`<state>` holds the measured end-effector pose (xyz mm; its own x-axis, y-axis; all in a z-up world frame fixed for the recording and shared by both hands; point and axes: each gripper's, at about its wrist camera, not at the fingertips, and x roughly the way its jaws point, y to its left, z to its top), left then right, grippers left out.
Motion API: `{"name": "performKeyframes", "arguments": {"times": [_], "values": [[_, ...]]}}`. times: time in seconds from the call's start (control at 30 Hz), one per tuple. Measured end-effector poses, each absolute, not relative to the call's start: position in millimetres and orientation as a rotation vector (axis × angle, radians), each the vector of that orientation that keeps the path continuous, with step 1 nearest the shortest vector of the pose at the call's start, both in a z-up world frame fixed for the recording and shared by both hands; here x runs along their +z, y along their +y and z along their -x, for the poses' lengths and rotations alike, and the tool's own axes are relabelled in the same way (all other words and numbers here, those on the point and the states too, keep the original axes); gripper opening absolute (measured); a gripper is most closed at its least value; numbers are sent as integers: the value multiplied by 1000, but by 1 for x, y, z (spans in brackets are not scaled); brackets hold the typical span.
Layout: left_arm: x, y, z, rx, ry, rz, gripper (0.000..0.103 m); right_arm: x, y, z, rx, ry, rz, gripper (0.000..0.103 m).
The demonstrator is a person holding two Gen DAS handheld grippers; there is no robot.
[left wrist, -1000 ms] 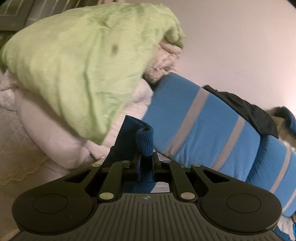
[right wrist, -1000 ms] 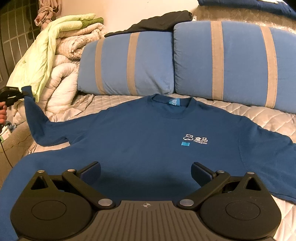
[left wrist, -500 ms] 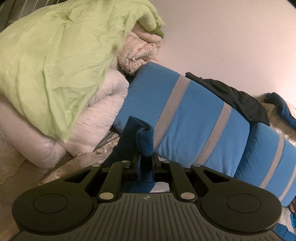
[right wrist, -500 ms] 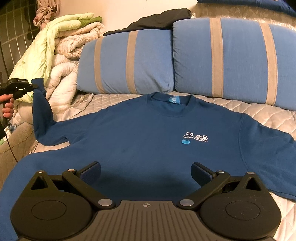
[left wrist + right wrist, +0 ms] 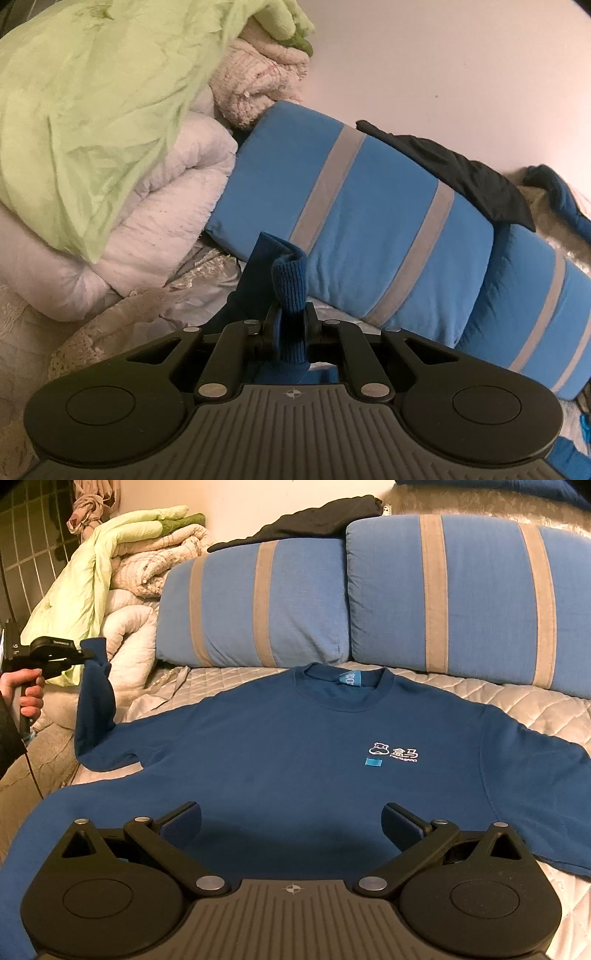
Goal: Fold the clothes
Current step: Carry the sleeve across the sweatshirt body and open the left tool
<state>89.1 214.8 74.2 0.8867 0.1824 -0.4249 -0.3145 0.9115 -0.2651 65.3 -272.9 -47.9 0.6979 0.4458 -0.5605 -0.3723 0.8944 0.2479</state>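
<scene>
A dark blue sweatshirt (image 5: 295,760) lies face up on the quilted bed, a white logo on its chest and its collar toward the pillows. Its left sleeve (image 5: 94,701) is lifted off the bed. My left gripper (image 5: 290,325) is shut on that sleeve's ribbed cuff (image 5: 290,280), which sticks up between the fingers. From the right wrist view the left gripper (image 5: 83,655) is at the far left, held by a hand (image 5: 26,690). My right gripper (image 5: 291,821) stands open just above the sweatshirt's lower front, holding nothing.
Two blue pillows with grey stripes (image 5: 443,590) lean at the head of the bed, a black garment (image 5: 314,518) draped on top. A pile of white and green bedding (image 5: 122,572) fills the back left corner. The quilted bedspread (image 5: 546,709) shows on the right.
My left gripper has carried the cuff higher and rightward, toward the sweatshirt's body, so the sleeve now hangs steeply. The right gripper has stayed still and open.
</scene>
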Motion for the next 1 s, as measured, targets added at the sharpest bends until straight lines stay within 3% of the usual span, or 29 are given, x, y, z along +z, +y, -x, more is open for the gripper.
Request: {"name": "performKeyframes", "arguments": {"times": [0.6,1.0], "values": [[90,185,-102,161,417,277,11,-48,-273,-66,464,653,-129,103],[111,102,-128,-31,387,142,11,-47,-273,-65,458,648,-127,103]]}}
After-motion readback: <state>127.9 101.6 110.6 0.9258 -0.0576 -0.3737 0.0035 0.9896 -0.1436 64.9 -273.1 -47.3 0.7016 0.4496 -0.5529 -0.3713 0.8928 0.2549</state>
